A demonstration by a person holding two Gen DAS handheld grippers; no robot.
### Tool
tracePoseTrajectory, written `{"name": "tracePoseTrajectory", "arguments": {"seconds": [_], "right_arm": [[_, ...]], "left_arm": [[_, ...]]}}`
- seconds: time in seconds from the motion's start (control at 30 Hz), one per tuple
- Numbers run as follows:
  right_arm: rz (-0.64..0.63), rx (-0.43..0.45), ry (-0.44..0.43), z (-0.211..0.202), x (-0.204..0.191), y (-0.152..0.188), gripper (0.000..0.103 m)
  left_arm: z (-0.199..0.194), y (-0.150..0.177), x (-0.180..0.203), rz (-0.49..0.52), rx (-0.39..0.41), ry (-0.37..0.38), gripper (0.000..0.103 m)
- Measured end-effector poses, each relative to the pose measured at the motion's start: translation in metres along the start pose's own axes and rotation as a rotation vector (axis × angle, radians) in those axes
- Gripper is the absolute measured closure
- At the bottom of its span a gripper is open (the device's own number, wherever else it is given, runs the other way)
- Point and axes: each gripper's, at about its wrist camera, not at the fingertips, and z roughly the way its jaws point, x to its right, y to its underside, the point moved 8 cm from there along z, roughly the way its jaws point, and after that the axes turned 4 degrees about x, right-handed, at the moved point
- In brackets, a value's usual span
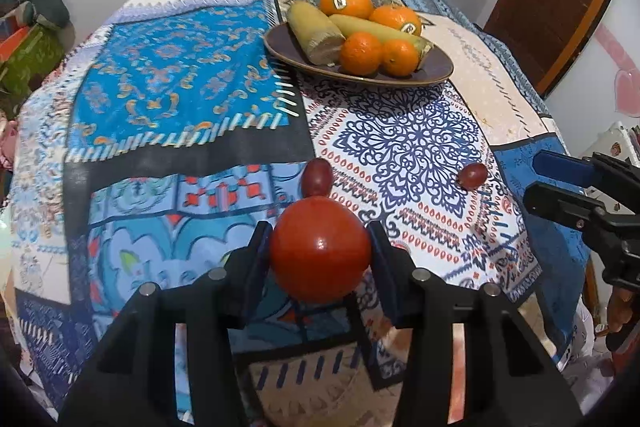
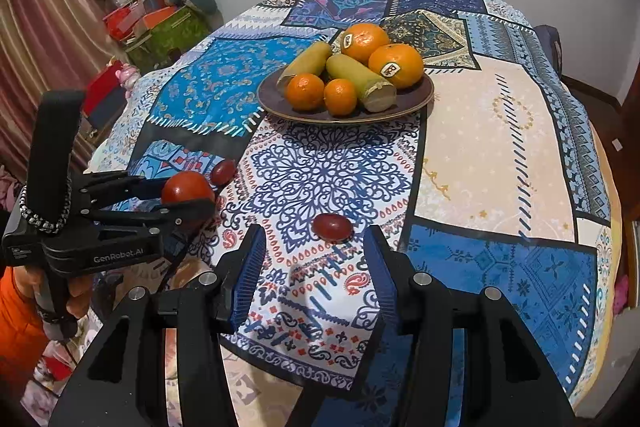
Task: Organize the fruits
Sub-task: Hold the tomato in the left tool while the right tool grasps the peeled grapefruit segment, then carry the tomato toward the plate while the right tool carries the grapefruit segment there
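Fruit mostly plated: oranges (image 2: 362,41) and two yellow-green pieces on plate (image 2: 280,109) upper centre, tomato (image 1: 319,247) clamped in left gripper (image 1: 318,247) jaws, right gripper (image 2: 316,263) jaws apart, empty, just short of grape (image 2: 332,227); second grape (image 1: 317,177) still loose on surface (image 2: 480,147).

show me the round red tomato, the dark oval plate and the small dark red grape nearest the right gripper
round red tomato (image 1: 318,247), left wrist view, middle of its front
dark oval plate (image 2: 416,101), right wrist view, bare right rim
small dark red grape (image 2: 332,227), right wrist view, centre of its top
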Motion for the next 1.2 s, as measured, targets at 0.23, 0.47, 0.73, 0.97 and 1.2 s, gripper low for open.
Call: {"name": "tracePoseTrajectory", "arguments": {"seconds": [0.23, 0.47, 0.73, 0.97, 1.2], "right_arm": [[-0.034, -0.004, -0.02, -0.003, -0.023, 0.005, 0.056], [-0.105, -0.047, -0.046, 0.001, -0.061, 0.022, 0.056], [-0.119, -0.126, -0.073, 0.018, -0.086, 0.04, 0.056], [-0.138, -0.189, -0.063, 0.032, -0.092, 0.054, 0.056], [-0.136, -0.215, -0.06, 0.039, -0.092, 0.06, 0.054]], "left_arm": [[-0.052, 0.009, -0.011, -0.017, 0.087, -0.015, 0.056], [-0.085, 0.024, -0.021, -0.049, 0.13, -0.016, 0.056], [-0.098, 0.033, -0.03, -0.09, 0.149, -0.007, 0.056], [-0.098, 0.037, -0.032, -0.101, 0.149, 0.005, 0.056], [-0.091, 0.042, -0.03, -0.095, 0.128, 0.008, 0.056]]}}
